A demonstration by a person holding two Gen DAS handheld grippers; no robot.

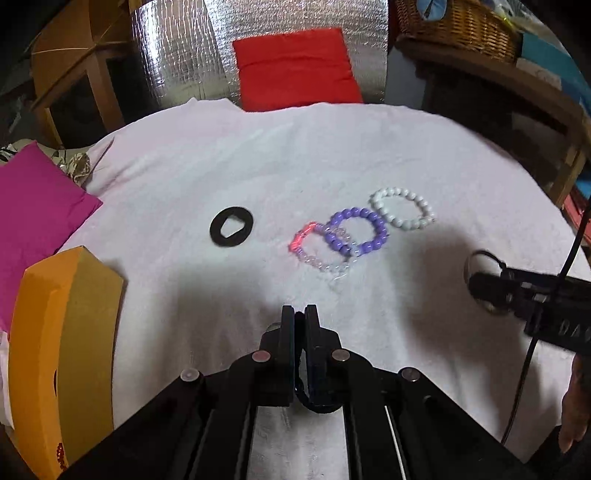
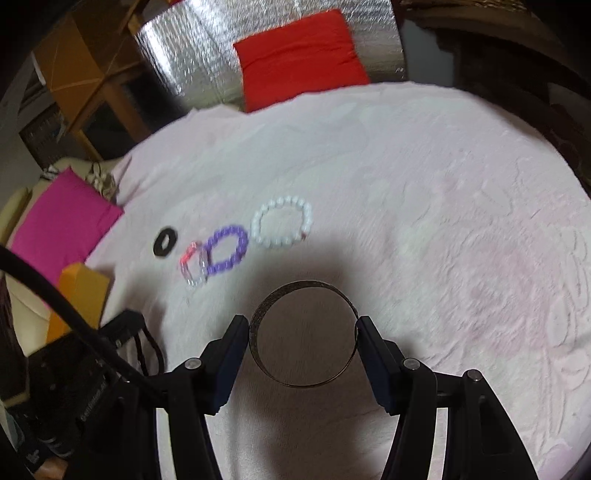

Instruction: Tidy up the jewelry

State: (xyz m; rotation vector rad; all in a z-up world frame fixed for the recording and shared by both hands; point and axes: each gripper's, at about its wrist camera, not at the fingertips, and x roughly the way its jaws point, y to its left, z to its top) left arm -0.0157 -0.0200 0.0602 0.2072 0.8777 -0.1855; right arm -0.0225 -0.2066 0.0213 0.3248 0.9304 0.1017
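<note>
The left hand-held gripper [image 1: 300,314] is seen with its jaws pressed together, and something dark and curved is caught low between them, though what it is cannot be made out. The right hand-held gripper [image 2: 303,328] is clamped across a thin dark bangle [image 2: 303,291], whose near rim is seen against shadow; in the left wrist view only the tip of this gripper and part of the bangle are shown, the rest being cut off at the right edge beside a sliver of a hand [image 1: 576,406]. Both are held over a surface covered by a pale pink towel [image 2: 443,184]. Ahead on the towel three beaded bracelets are laid in a row: a white bracelet [image 1: 402,208], a purple bracelet [image 1: 356,232] just beside it, and a clear pink bracelet [image 1: 317,251] that is overlapped by the purple one. In the right wrist view these are blurred, and their beads are hard to tell apart. Well apart to the left, a flat black ring [image 1: 231,226] is laid alone. An orange box [image 1: 62,350] is placed at the left edge, its lower part cut off, with red beads barely glimpsed at its bottom. A magenta cushion [image 1: 33,206] is seen behind the box, and a red cushion [image 1: 295,68] is propped against silver foil sheeting [image 1: 177,55] at the far side. A wicker basket [image 1: 458,26] is partly shown at the upper right.
</note>
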